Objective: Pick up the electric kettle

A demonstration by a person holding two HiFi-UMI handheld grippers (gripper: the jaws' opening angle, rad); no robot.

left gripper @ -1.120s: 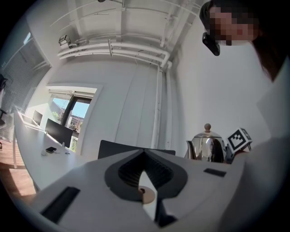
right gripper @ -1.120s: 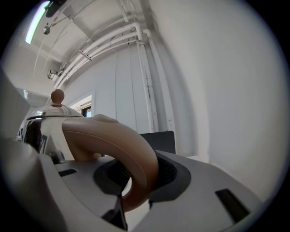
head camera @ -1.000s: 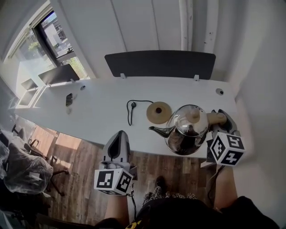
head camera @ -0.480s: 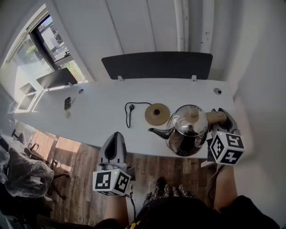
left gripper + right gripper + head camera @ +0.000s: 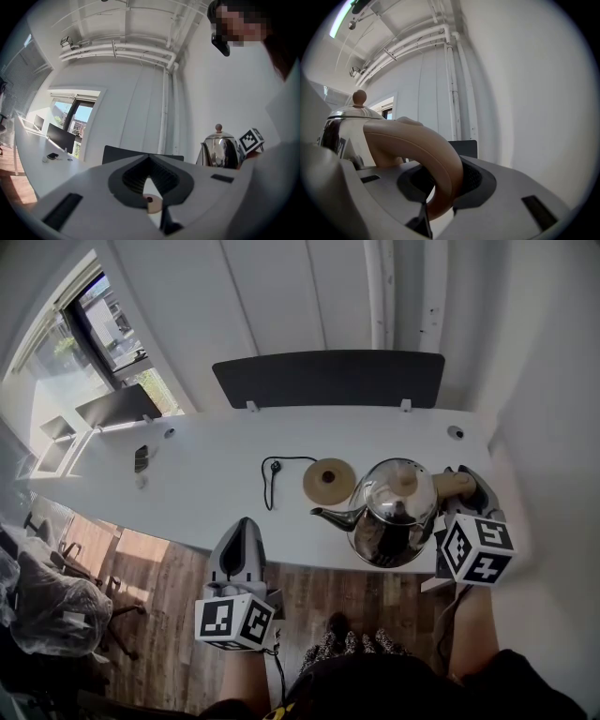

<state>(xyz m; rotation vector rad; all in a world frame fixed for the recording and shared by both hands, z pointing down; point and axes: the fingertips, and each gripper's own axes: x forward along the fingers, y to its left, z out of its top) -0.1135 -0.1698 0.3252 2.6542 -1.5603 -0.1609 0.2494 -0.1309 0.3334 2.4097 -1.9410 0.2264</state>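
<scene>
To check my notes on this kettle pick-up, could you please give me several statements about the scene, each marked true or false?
1. The right hand-held gripper is closed on the kettle's tan handle. True.
2. The kettle sits on its round base. False: the base lies bare on the desk, left of the kettle.
3. The left hand-held gripper holds the power cord. False: its jaws are together on nothing, and the cord lies on the desk.
4. In the head view, the spout points left. True.
5. A dark panel stands along the desk's far edge. True.
</scene>
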